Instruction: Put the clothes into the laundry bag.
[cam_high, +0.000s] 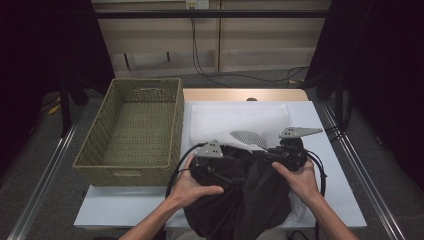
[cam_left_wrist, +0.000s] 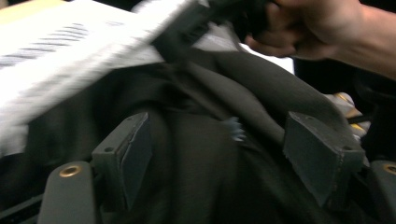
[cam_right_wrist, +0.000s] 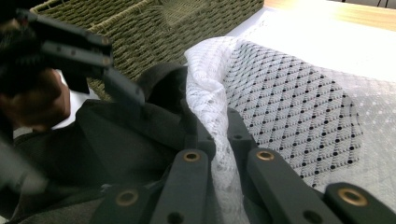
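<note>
Gripping: right gripper (cam_right_wrist: 219, 140) pinches white mesh bag (cam_right_wrist: 289, 112) edge.
Left gripper (cam_left_wrist: 224, 154): jaws spread over dark garment (cam_high: 250, 195).
Basket (cam_high: 132, 130): left of garment.

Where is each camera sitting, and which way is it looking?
High view: above the person's side, looking forward and down on the table; both forearms, left gripper and right gripper show.
Left gripper view: rides the left gripper, looking along its open jaws at the dark garment; the other hand shows.
Right gripper view: rides the right gripper, shut on the white mesh bag, facing the wicker basket.
All three share the dark garment.
</note>
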